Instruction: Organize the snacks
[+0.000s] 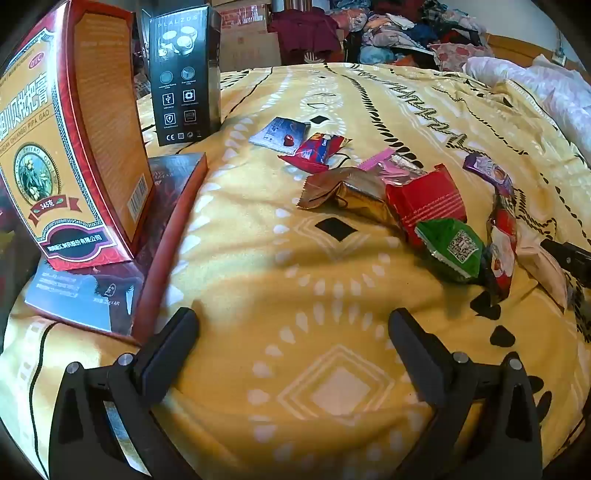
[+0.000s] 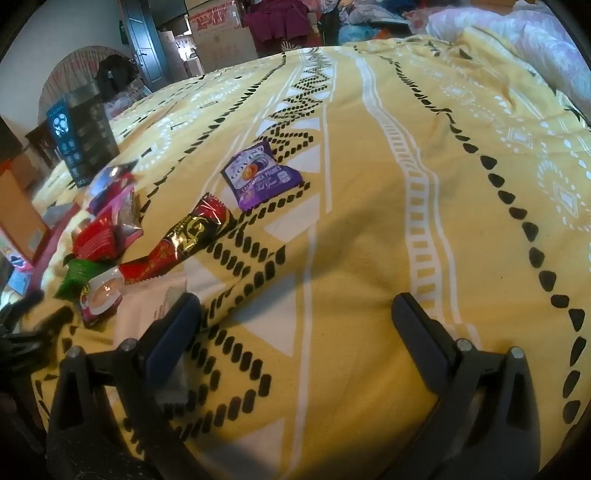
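Two grippers hang over the yellow bedspread [image 1: 332,280], and both of yours are spread wide with nothing between the fingers. Your left gripper [image 1: 293,328] hovers over bare patterned cloth, tilted downward, short of the snack pile. Your right gripper [image 2: 295,314] is likewise over bare cloth, its left finger [image 2: 173,328] just beside a pale packet [image 2: 147,306].

Snacks lie loose in a cluster on the bedspread: a gold packet [image 1: 347,192], a red packet [image 1: 428,203] overlapping it, a green packet [image 1: 452,247] with a QR code touching the red one, a pink packet [image 1: 388,164] behind, and a purple packet [image 2: 258,177] lying a little apart (its label reads California prunes). A long red-and-black packet [image 2: 192,236] stretches between the purple one and the cluster.

Toward the bedspread's left edge stands a tall red-and-orange box [image 1: 66,147], resting on a flat dark red box [image 1: 147,251]. A black box [image 1: 181,74] stands upright behind them. Heaped clothes [image 1: 399,33] sit beyond the far edge.
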Available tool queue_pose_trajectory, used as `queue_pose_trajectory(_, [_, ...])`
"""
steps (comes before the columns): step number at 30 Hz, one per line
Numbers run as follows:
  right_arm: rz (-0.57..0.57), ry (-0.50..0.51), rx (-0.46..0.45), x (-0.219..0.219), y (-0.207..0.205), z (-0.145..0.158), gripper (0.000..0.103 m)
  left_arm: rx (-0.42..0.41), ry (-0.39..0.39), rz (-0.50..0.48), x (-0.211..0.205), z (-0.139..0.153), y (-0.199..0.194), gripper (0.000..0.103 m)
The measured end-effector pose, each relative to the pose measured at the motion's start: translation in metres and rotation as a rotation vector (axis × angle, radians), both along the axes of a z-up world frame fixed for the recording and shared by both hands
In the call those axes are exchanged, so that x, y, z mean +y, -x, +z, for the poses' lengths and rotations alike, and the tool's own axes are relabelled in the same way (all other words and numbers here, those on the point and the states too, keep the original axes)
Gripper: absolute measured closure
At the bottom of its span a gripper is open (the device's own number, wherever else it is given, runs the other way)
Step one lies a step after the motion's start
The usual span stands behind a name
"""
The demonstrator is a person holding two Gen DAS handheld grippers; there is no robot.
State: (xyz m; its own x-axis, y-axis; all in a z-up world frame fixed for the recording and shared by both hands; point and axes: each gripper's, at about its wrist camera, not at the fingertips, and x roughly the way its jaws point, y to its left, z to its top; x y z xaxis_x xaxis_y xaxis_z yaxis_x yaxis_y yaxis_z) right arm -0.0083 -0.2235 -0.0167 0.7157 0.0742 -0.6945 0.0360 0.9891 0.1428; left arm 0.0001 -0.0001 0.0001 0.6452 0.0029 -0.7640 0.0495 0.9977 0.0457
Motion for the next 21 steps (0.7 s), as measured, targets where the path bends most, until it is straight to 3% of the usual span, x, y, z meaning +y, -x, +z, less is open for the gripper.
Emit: queue_pose_trajectory(21, [0.002, -0.019, -0.011, -0.0010, 0.0004, 0.0021, 0.000, -0.004, 0.010, -0.003, 0.0068, -0.0029, 0.0024, 0.000])
